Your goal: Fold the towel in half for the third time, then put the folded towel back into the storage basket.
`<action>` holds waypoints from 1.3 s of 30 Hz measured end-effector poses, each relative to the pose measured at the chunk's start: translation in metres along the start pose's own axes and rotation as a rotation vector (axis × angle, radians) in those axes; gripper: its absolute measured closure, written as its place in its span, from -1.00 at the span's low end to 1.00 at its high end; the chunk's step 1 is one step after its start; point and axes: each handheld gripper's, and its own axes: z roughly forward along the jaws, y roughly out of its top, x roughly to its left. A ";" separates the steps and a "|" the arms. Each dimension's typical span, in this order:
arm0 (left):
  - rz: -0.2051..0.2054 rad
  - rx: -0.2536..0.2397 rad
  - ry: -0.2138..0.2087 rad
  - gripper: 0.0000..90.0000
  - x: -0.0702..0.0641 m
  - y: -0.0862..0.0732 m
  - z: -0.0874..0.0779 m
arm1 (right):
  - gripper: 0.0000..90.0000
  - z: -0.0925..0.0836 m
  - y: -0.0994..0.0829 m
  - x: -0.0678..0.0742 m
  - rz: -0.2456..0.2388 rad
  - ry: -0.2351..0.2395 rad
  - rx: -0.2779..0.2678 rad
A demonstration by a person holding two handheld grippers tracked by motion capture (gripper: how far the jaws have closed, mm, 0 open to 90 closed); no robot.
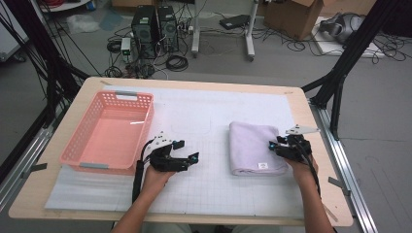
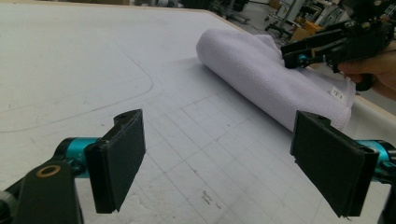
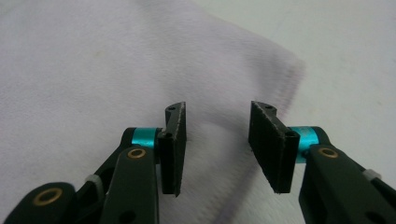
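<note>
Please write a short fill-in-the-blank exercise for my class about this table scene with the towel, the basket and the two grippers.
1. The folded towel is pale ____ in colour.
2. The pink basket holds ____.
3. The right gripper hangs over the towel with its jaws ____.
4. The left gripper stands wide open over the ____ mat.

Missing words: purple; nothing; open; white
</note>
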 end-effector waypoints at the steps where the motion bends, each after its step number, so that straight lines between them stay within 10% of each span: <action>1: 0.001 0.002 0.001 -0.59 0.000 0.000 0.000 | 0.27 -0.006 -0.001 0.000 0.015 0.013 -0.014; 6: -0.004 0.012 0.006 -0.59 0.000 0.000 0.000 | 0.37 -0.028 -0.016 0.016 -0.039 0.114 -0.039; 9: -0.013 0.012 0.010 -0.64 0.000 0.000 -0.001 | 0.37 -0.030 -0.030 0.021 -0.094 0.063 0.012; 15: 0.002 -0.008 0.014 -0.64 0.001 0.001 -0.004 | 0.06 -0.054 -0.040 0.012 0.042 0.061 -0.068; 23: 0.029 -0.005 0.014 -0.63 -0.001 0.001 -0.006 | -0.56 -0.076 -0.050 0.011 0.074 0.028 -0.123; 39: 0.036 -0.019 0.000 -0.63 -0.002 0.002 -0.006 | -0.60 -0.078 -0.050 0.012 0.048 0.034 -0.140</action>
